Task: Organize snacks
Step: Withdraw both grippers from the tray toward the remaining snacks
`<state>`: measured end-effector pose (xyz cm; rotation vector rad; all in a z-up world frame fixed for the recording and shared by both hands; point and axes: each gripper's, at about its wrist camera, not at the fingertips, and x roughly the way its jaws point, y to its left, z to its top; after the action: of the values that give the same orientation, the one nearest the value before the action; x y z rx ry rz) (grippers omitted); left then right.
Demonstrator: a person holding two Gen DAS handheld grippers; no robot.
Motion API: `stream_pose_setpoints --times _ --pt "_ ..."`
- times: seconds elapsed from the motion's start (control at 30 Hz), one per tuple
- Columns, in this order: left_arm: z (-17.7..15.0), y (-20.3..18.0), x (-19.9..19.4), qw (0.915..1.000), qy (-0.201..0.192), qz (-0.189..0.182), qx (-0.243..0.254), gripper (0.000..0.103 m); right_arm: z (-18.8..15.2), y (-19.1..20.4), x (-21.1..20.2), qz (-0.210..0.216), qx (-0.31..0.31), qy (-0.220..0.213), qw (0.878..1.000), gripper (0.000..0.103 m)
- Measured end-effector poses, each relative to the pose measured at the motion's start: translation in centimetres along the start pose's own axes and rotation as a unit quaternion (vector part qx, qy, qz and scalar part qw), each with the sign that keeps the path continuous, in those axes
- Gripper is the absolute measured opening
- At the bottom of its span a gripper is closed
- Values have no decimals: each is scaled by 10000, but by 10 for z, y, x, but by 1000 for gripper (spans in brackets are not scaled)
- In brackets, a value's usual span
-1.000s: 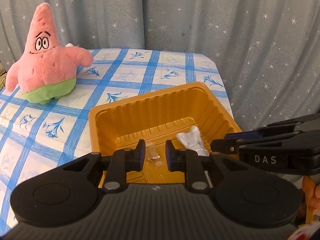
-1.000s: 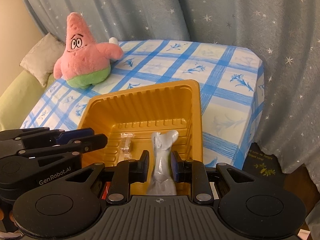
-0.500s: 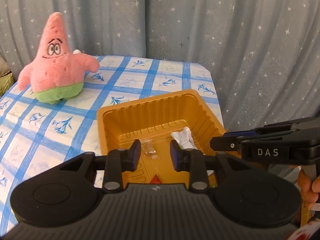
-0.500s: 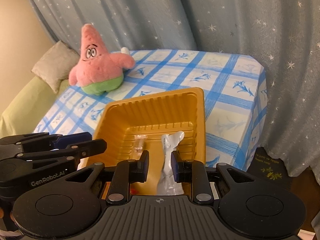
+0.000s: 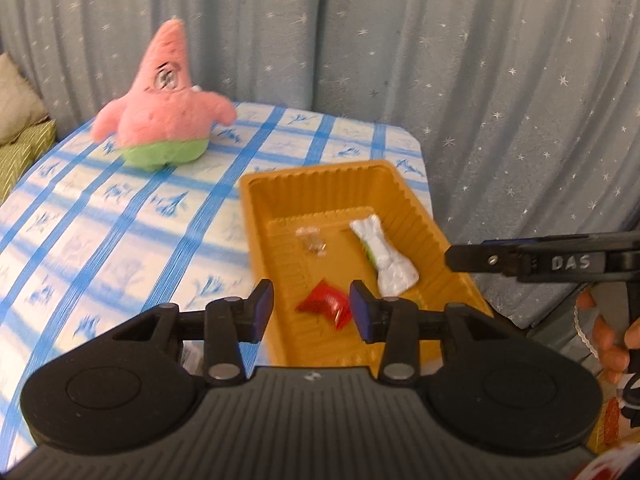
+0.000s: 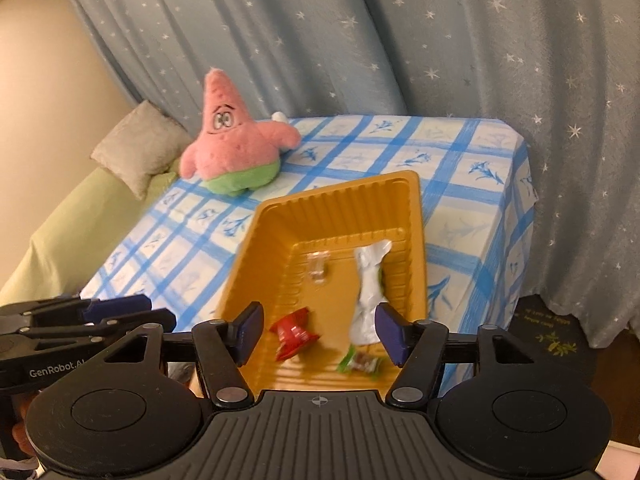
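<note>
Star-print curtains back a blue-checked table bearing an orange tray. Left gripper and right gripper both gape wide, empty. Red snack lies at 7 o'clock in the tray, silver wrapper at 3. Judged: release done; next, fetch another snack. Blur obscures the clear item.

Two wrist views over the near end of the table, side by side

Each looks forward along its own fingers and down: the left one from the near left, the right one from the near right, higher up. Both take in the yellow tray, the pink star plush farther back, the checked cloth and the starred curtain.
</note>
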<state>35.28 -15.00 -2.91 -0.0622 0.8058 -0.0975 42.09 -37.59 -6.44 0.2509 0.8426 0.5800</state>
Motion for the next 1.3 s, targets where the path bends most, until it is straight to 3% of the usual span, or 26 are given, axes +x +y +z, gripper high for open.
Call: stream_pose_setpoints --times 0.57,1.3 --pt "-74 54 -65 9968 91 590 -530 45 -63 57 -9 343 -251 399 9983 67" --pt "-126 131 -74 9924 415 881 -746 45 -119 139 58 301 -907 817 9921 67"
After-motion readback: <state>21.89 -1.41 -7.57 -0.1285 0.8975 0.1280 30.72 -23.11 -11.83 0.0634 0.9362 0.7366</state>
